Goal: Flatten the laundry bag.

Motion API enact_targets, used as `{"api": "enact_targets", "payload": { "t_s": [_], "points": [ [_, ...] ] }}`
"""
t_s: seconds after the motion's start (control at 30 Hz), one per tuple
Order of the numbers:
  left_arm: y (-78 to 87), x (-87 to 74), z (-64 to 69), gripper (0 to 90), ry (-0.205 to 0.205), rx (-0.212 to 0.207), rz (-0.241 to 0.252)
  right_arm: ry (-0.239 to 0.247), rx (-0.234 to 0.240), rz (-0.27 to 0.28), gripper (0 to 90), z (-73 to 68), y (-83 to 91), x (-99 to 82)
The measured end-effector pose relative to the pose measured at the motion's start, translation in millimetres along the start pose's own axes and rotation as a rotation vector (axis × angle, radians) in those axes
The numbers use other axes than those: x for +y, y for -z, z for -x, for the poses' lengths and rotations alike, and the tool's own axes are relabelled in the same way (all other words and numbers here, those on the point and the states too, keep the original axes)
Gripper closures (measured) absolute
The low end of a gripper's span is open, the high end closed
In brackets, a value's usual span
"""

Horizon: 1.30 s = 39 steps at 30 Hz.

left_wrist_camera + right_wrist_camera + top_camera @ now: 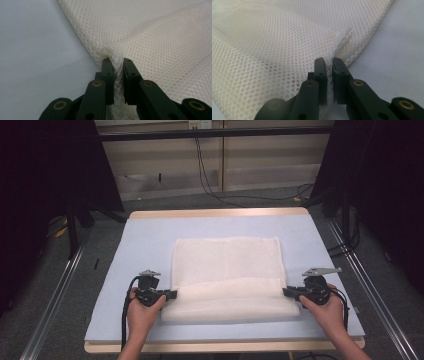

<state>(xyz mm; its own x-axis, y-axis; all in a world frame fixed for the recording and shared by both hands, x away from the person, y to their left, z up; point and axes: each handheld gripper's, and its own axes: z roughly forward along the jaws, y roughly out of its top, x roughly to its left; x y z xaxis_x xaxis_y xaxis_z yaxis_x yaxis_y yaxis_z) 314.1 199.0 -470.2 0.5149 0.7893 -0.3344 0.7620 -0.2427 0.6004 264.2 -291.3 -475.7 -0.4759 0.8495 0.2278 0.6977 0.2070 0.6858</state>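
Left fingers (117, 61) pinching white mesh cloth (227, 265) (unlabelled), right fingers (328, 60) pinching its opposite edge

The mesh cloth (227, 270) shows creamy white, and up close in the left gripper view (155, 37) it's a fine honeycomb of tiny holes, faintly yellowish at the bunched edge. The worktop (145, 245) wears a pale lavender-blue sheet, with a light wood rim peeking out along the far and near edges. Both the left gripper (172, 295) and the right gripper (286, 292) are matte black, their jaws dotted with brass-coloured rivets.
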Motion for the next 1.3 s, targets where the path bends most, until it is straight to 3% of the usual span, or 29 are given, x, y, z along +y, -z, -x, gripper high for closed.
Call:
{"api": "enact_targets", "payload": {
  "t_s": [0.17, 0.33, 0.5, 0.53, 0.6, 0.8, 1.03, 1.3],
  "points": [
    [-4.9, 9.9, -3.3, 82.0, -0.01, 0.019, 0.01, 0.012, -0.021, 0.026, 83.2, 4.1, -4.8, 9.1],
    [-8.7, 27.2, -12.3, 82.0, 0.0, 0.026, 0.05, 0.017, -0.039, 0.048, 83.0, 12.8, -12.6, 24.8],
    [-16.8, 41.4, -20.8, 81.9, 0.016, 0.028, 0.078, -0.002, -0.045, 0.07, 82.9, 25.2, -24.0, 42.6],
    [-18.6, 43.7, -22.0, 81.9, 0.018, 0.032, 0.082, -0.027, -0.055, 0.072, 82.9, 29.5, -28.0, 49.9],
    [-22.6, 49.4, -24.5, 82.0, 0.019, 0.037, 0.082, -0.022, -0.059, 0.083, 82.9, 32.1, -30.1, 53.6],
    [-29.0, 63.1, -32.2, 80.8, 0.005, 0.061, 0.086, -0.041, -0.077, 0.089, 80.8, 41.8, -43.4, 73.5],
    [-21.1, 61.6, -32.0, 77.4, 0.045, 0.024, 0.138, -0.048, -0.078, 0.105, 74.5, 42.9, -40.6, 71.7],
    [-11.8, 61.3, -28.3, 76.3, 0.03, 0.003, 0.159, -0.043, -0.049, 0.148, 79.3, 36.8, -28.4, 73.7]
  ]
}}
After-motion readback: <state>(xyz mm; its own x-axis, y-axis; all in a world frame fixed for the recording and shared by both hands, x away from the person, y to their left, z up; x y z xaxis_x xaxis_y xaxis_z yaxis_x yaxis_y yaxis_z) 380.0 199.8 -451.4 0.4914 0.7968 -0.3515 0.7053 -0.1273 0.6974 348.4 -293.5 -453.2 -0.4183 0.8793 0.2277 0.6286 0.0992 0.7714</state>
